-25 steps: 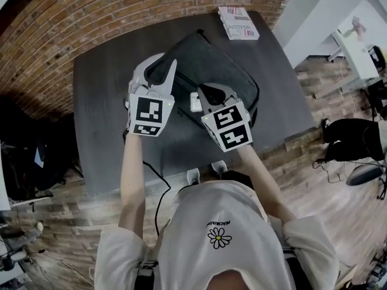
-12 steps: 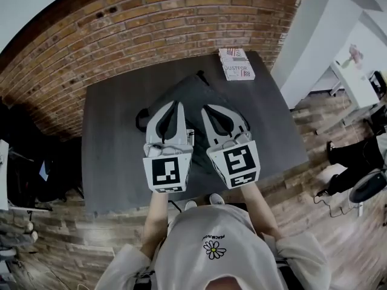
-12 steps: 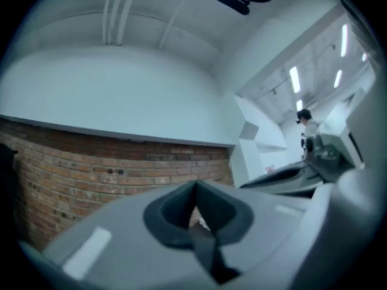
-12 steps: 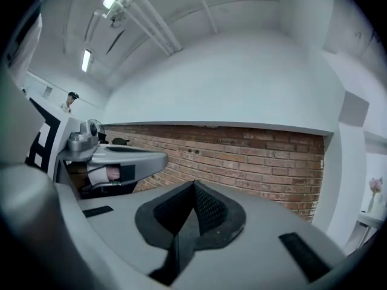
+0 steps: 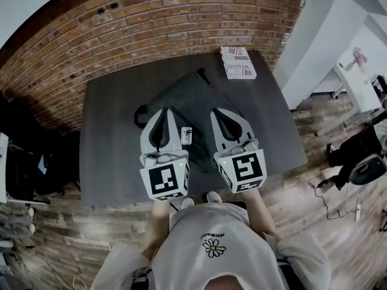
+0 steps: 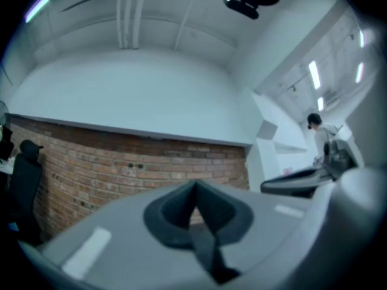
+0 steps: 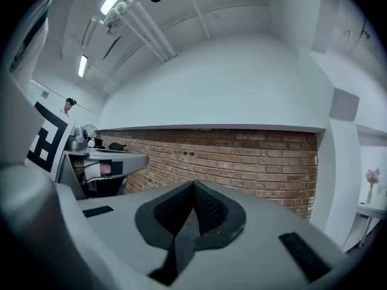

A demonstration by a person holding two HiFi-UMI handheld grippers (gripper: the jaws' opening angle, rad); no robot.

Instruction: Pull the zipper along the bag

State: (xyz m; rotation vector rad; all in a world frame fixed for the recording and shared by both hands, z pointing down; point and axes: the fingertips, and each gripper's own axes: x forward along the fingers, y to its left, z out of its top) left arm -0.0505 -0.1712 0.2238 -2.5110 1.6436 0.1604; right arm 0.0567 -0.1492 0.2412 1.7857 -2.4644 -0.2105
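A dark grey bag (image 5: 195, 91) lies flat on the dark table (image 5: 109, 144) in the head view; its zipper is too small to make out. Both grippers are held up above the bag's near part, side by side and tilted upward. My left gripper (image 5: 162, 111) is shut with nothing in it, and my right gripper (image 5: 219, 112) is shut and empty too. In the left gripper view the jaws of the left gripper (image 6: 195, 187) meet in front of a brick wall. In the right gripper view the right gripper (image 7: 193, 183) has its jaws together and faces the same wall.
A small white tag (image 5: 187, 136) shows between the two grippers. A printed book or box (image 5: 237, 62) lies at the table's far right corner. A brick wall (image 5: 151, 17) runs behind the table. A wooden floor (image 5: 72, 234) surrounds it, and a white column (image 5: 314, 41) stands to the right.
Both grippers have come up off the bag and back toward the person, now side by side and pointing upward. The left gripper's jaws, slightly apart a second ago, have closed.
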